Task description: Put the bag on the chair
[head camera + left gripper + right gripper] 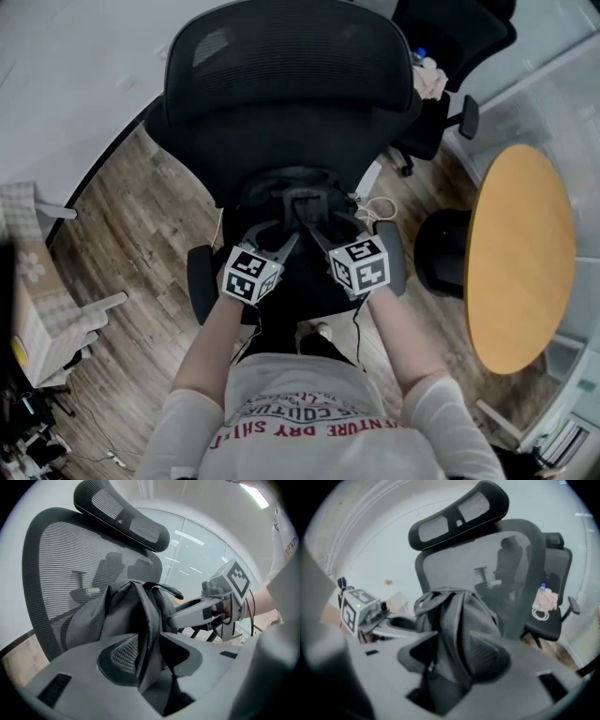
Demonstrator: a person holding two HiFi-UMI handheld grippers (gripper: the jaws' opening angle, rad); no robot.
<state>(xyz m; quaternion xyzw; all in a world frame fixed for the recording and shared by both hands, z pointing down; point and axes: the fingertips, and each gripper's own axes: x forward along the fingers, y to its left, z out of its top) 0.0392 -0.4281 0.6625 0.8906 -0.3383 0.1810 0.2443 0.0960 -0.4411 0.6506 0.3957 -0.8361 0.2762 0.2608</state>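
A dark grey bag [296, 190] sits slumped on the seat of the black mesh office chair [281, 84], against its backrest. Both grippers reach in from the seat's near edge. My left gripper [277, 234] has its jaws apart, and in the left gripper view a hanging fold of the bag [123, 613] runs down between them without being pinched [150, 654]. My right gripper [324, 231] also stands open, with a strap and fold of the bag [464, 616] loose in the gap [449, 663]. Each gripper's marker cube shows in the other's view.
A round wooden table [520, 253] stands at the right, with a black stool [441, 249] beside it. A second black chair [441, 103] with a cloth and bottle on it is behind on the right. A cardboard box [37, 309] stands at the left. A white cable [377, 208] lies on the wood floor.
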